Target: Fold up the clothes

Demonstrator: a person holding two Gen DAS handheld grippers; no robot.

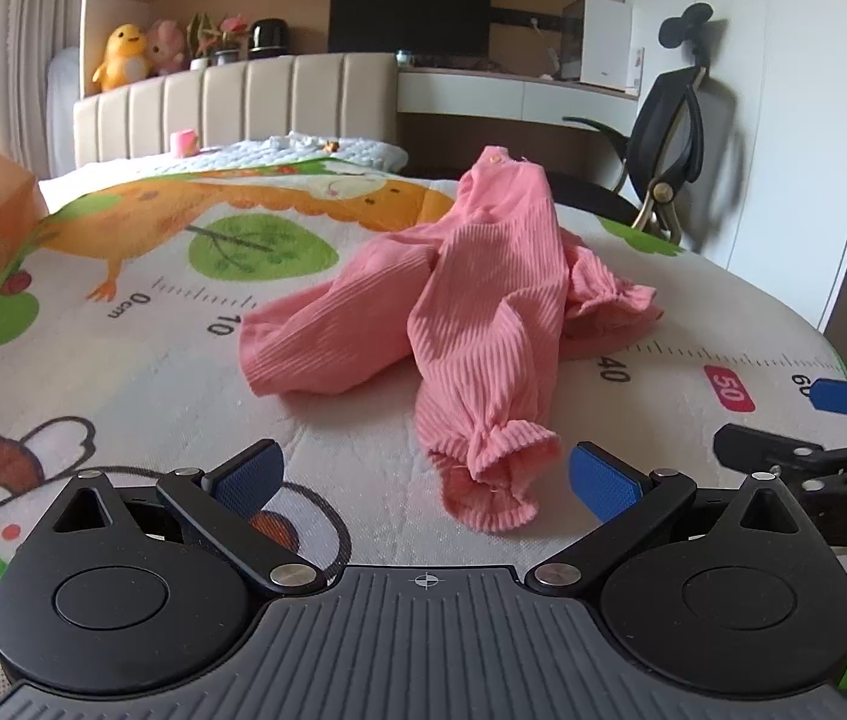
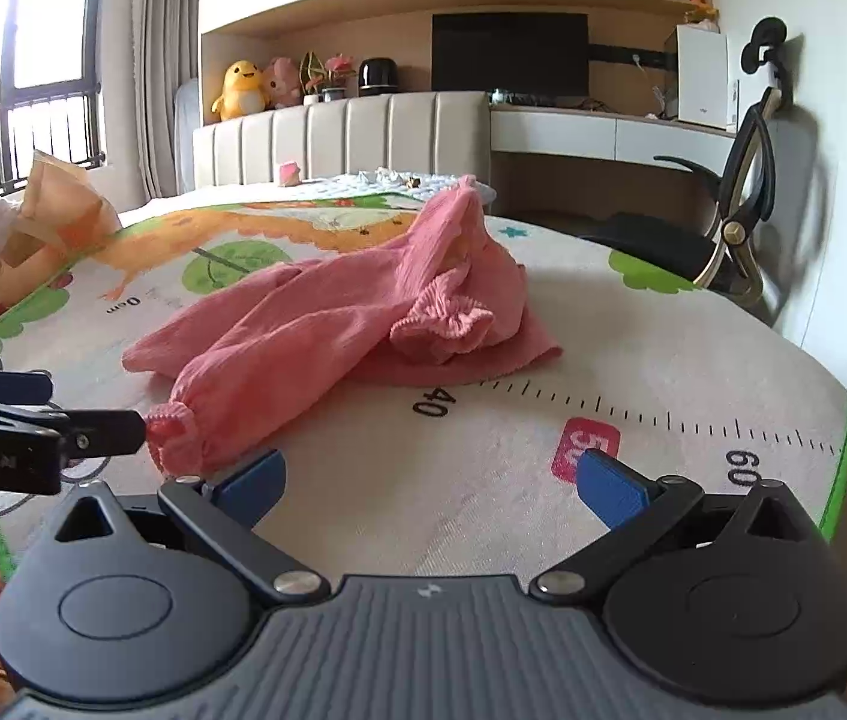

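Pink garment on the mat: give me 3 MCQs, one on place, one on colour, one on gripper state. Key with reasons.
1. Where does the garment lie on the mat?
A. over the printed ruler, near the 40 mark
B. on the yellow toy
C. on the chair

2. What colour are the gripper pads?
A. red
B. blue
C. white

3. How is the left gripper?
A. shut on a cuff
B. shut, empty
C. open, holding nothing

Key:
1 A: the fabric hides the ruler between the 10 and 40 marks.
2 B: both views show blue pads.
3 C: the fingers stand wide apart, with the cuff between them, ungripped.
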